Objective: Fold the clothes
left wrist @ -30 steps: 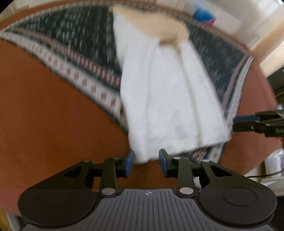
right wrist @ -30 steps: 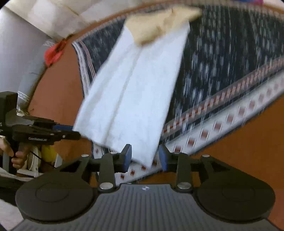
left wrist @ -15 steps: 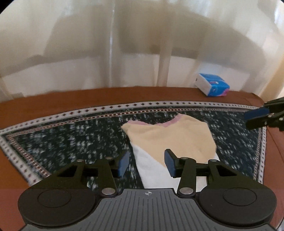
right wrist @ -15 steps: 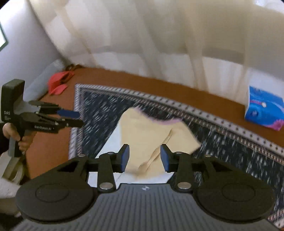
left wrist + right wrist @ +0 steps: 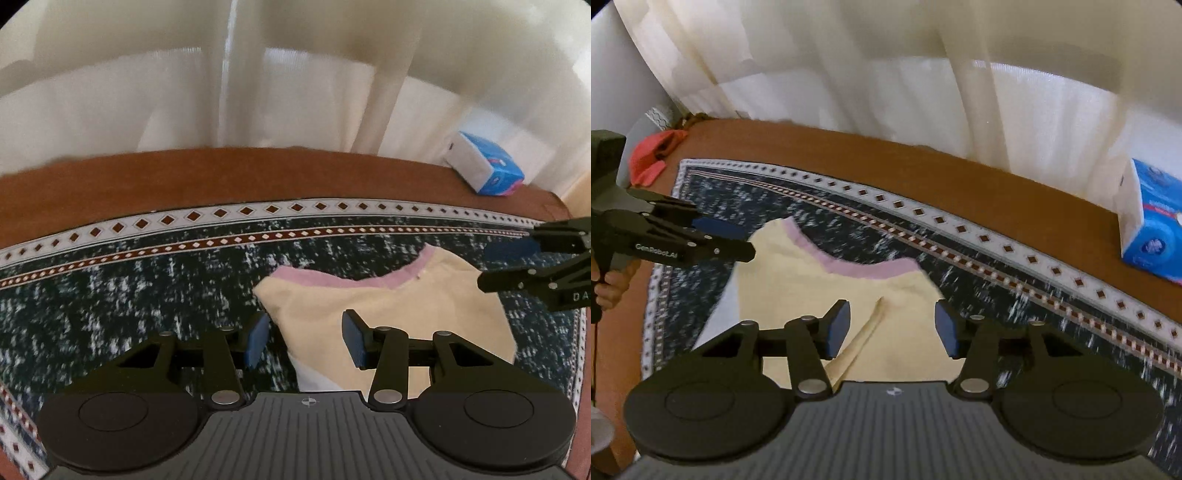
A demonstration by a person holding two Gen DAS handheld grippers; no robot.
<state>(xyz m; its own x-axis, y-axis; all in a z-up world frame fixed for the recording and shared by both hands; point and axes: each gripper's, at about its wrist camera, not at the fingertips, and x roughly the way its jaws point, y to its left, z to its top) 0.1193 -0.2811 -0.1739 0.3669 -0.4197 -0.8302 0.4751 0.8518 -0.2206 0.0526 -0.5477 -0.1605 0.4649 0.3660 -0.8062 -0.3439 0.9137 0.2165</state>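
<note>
Left tongs were released, blue pads spread, nothing between them; they hovered over the near-left edge of the shirt. Right tongs were likewise released and empty, held above the shirt's middle, where a fold crease ran toward the camera. In the left view the right tongs showed over the shirt's right shoulder; in the right view the left tongs showed over its left shoulder.

Shirt: pale yellow, pink collar, lying flat on the rug, collar pointing away from the tongs. A white layer showed beside its near-left edge.

Rug: dark speckled field, diamond-patterned border, spread on the brown bench.

Tissue box, blue and white, sat on the bench beyond the rug's far-right border. Red cloth lay off the rug's far-left corner. Curtains hung behind the bench.
</note>
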